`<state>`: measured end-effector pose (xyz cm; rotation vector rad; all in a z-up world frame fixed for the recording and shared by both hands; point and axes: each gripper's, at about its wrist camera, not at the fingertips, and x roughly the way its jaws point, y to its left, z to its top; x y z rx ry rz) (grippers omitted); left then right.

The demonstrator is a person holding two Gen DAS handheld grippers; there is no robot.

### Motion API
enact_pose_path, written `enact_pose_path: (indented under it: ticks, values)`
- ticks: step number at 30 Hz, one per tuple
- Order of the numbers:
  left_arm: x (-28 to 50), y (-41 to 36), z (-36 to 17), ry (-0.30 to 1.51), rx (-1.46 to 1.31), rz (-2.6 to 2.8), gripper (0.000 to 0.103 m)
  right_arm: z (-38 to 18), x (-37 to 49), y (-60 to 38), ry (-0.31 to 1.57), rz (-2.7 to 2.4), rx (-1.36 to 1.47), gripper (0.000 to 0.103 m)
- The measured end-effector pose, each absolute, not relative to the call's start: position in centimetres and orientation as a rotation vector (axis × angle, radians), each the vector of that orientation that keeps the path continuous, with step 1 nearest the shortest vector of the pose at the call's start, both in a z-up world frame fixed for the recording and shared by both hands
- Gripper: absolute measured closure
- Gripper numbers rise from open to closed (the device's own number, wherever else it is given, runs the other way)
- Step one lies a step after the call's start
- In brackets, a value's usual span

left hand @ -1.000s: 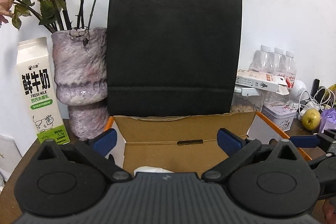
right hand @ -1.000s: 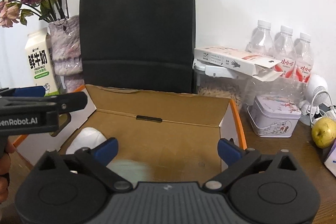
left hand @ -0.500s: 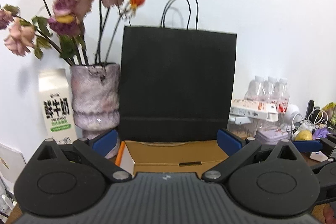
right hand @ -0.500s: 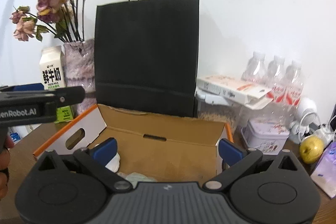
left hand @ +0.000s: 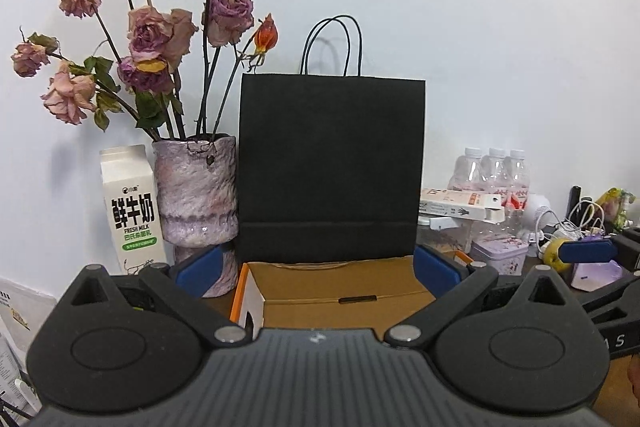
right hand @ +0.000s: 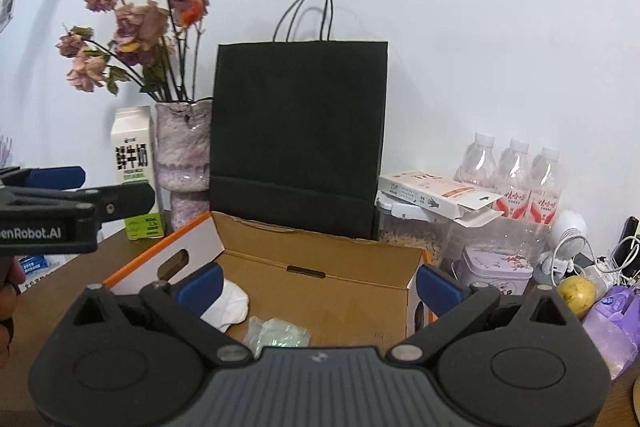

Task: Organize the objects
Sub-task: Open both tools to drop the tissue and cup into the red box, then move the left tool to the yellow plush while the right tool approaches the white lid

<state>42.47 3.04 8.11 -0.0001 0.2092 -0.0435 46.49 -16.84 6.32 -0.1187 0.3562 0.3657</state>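
Both the left gripper (left hand: 316, 271) and right gripper (right hand: 318, 287) gape wide and empty above the cardboard box (right hand: 320, 267), where the white sock (right hand: 229, 303) looks soft and light, best pinched mid-bundle

Box (left hand: 340, 291) floor hidden behind tongs (left hand: 316, 271)

Brown wooden table (right hand: 48, 307). On it I count: open cardboard box (right hand: 320, 291), black paper bag (right hand: 298, 131), vase (right hand: 182, 155), milk carton (right hand: 134, 167), tin (right hand: 496, 269), yellow fruit (right hand: 576, 291).
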Motion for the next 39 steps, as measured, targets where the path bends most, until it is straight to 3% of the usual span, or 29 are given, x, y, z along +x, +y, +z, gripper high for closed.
enact_pose_path:
  ticks: [29, 39]
  values:
    - [29.2, 2.1, 10.0, 0.201, -0.001, -0.074, 0.000, 6.5, 33.0, -18.5, 0.312, 0.417, -0.156, 0.000]
    - [24.1, 1.9, 8.3, 0.264, 0.009, -0.074, 0.000, 5.4, 27.6, -19.3, 0.333, 0.439, -0.158, 0.000]
